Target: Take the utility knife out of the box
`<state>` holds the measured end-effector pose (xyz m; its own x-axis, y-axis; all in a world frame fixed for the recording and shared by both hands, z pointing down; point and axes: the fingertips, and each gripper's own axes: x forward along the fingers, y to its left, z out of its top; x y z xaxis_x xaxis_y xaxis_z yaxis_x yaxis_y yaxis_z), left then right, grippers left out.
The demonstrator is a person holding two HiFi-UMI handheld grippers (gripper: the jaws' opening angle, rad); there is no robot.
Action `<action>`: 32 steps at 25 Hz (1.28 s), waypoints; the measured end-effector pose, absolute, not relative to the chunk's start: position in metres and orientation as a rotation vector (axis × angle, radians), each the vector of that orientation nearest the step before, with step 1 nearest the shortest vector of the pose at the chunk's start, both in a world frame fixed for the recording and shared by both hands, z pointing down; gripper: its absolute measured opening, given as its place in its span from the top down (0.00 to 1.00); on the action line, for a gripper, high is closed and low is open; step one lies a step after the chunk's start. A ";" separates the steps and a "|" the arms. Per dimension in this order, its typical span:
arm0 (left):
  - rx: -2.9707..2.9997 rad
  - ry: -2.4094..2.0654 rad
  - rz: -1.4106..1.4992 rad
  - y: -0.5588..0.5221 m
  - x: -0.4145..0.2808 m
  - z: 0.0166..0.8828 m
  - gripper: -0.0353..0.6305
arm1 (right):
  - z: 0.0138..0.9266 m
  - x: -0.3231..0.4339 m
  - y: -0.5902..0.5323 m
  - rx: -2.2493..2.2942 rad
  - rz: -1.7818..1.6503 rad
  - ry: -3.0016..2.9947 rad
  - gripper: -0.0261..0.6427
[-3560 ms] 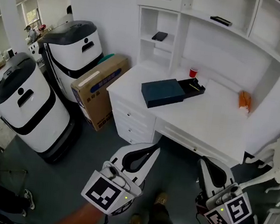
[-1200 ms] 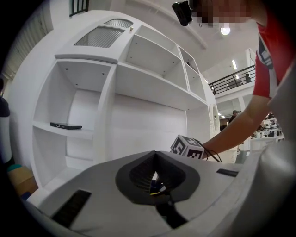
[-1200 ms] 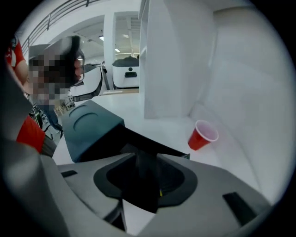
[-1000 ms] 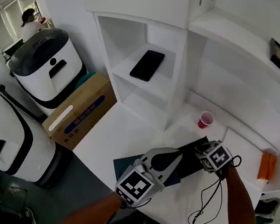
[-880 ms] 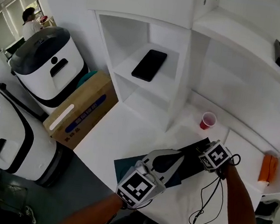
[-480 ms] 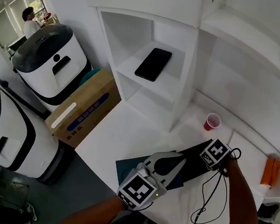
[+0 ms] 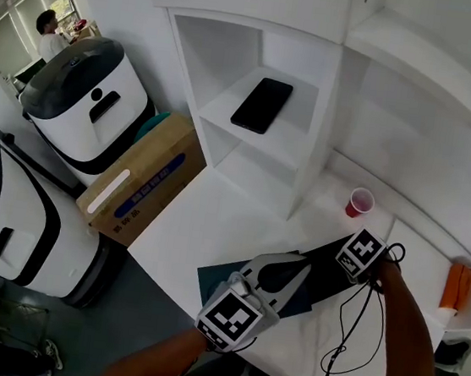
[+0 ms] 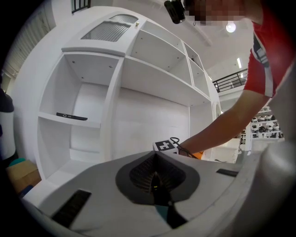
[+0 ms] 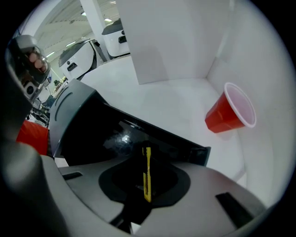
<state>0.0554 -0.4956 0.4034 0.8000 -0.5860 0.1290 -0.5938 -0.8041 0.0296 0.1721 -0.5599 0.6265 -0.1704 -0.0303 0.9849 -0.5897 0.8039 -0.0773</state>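
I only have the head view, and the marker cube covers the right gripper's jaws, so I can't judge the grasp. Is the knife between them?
Observer: Yes. In the right gripper view the right gripper is shut on the yellow utility knife, which stands on edge between the jaws.
Operator: And the left gripper? From above I only see its back over the lid.
Observer: The left gripper view shows the left gripper with its jaws together and nothing between them.
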 end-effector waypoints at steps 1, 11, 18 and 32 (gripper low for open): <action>2.918 -0.952 0.175 -0.495 0.056 0.403 0.89 | 0.626 0.172 -0.560 0.497 0.515 -1.686 0.85; 2.959 -0.928 0.150 -0.485 0.066 0.387 0.89 | 0.533 0.167 -0.562 0.784 0.344 -1.968 0.85; 2.957 -0.933 0.064 -0.470 0.075 0.356 0.89 | 0.421 0.155 -0.516 1.132 0.199 -2.392 0.85; 3.001 -0.935 0.006 -0.424 0.077 0.315 0.89 | 0.315 0.149 -0.407 1.510 0.033 -2.782 0.85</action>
<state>0.0770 -0.4239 0.3146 0.8231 -0.5678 0.0031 -0.5678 -0.8231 -0.0024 0.1489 -0.4067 0.3151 -0.5445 -0.8387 -0.0111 -0.8382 0.5445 -0.0296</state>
